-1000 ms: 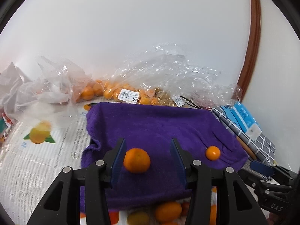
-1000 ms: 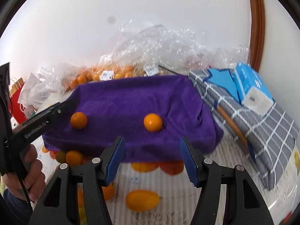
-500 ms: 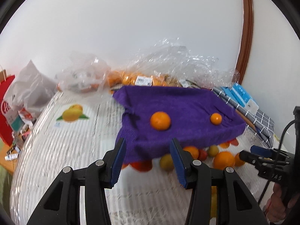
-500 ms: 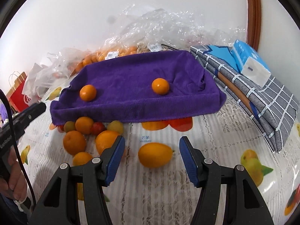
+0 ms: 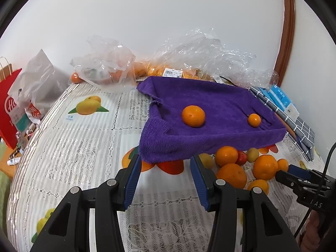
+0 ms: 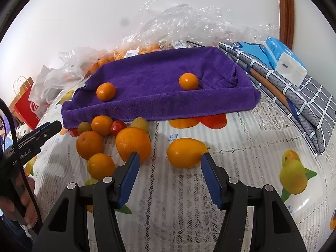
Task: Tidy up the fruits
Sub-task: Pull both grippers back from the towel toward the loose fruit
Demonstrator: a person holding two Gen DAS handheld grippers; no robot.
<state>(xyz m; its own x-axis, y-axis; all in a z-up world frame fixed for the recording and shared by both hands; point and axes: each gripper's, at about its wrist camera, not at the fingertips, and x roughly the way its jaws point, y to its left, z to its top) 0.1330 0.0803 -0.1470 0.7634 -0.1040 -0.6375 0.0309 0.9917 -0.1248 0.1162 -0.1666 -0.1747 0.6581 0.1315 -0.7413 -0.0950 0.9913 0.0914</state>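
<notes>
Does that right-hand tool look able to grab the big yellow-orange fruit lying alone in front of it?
Probably yes. The mango-like fruit lies apart from the pile, just ahead of the right tool, whose empty jaws stand open with bare tablecloth between.

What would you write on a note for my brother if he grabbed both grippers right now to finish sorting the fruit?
Left gripper: open, empty, above the tablecloth near the purple towel.
Right gripper: open, empty, pointed at the mango, not touching it.
Done: two oranges on the towel, a bigger one and a smaller one.
Left: the mango and the loose pile of fruit in front of the towel. More oranges sit in plastic bags behind it.
</notes>
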